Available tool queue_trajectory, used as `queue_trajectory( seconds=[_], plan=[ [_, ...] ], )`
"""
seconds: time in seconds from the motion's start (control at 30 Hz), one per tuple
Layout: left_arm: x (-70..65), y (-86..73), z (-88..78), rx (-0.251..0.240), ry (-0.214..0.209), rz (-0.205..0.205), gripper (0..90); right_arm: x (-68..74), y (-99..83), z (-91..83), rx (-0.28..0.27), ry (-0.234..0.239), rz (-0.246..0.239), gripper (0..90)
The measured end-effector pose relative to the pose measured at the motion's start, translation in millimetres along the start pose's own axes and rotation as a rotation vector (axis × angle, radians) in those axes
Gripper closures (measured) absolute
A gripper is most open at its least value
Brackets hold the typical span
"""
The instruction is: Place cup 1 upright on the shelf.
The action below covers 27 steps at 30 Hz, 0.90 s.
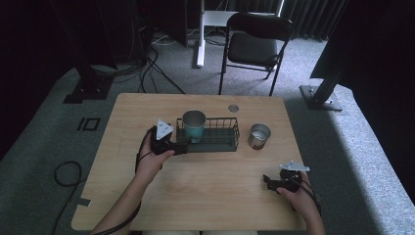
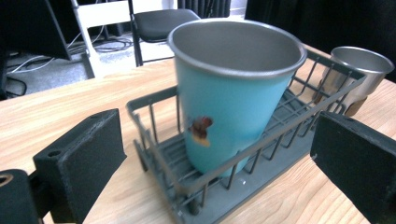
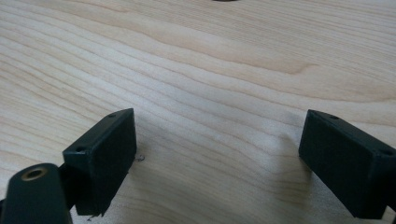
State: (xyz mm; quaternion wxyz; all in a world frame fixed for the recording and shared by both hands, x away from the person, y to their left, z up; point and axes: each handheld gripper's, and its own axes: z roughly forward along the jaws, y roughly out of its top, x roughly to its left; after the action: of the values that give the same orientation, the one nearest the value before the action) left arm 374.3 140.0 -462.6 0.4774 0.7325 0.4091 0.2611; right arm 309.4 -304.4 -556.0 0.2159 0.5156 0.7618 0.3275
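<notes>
teal cup stands in the wire basket; left claw gapes empty before it, right claw spread over bare worktop.

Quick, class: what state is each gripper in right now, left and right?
Left gripper: open, jaws wide apart before the teal cup in the wire basket, holding nothing.
Right gripper: open over the table, holding nothing.
</notes>
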Motion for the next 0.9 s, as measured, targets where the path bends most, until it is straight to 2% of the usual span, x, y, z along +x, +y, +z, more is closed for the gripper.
queue_trajectory(
  seconds=[0.27,0.37,0.77,0.9],
  plan=[
    [8.2,-13.6,-12.5,0.012,0.005,-0.004,3.4,0.0,0.0,0.0,0.0,0.0,-0.001,10.9],
    [14.2,-19.2,-19.9,0.011,0.015,-0.019,3.5,-0.1,0.0,0.0,0.0,0.0,-0.001,10.9],
    [32.3,-35.5,-44.7,0.027,0.032,-0.035,3.4,0.0,0.0,0.0,0.0,0.0,-0.001,10.9],
    [37.4,-42.8,-49.4,0.043,0.039,-0.026,3.4,0.0,0.0,0.0,0.0,0.0,-0.001,10.9]
  ],
)
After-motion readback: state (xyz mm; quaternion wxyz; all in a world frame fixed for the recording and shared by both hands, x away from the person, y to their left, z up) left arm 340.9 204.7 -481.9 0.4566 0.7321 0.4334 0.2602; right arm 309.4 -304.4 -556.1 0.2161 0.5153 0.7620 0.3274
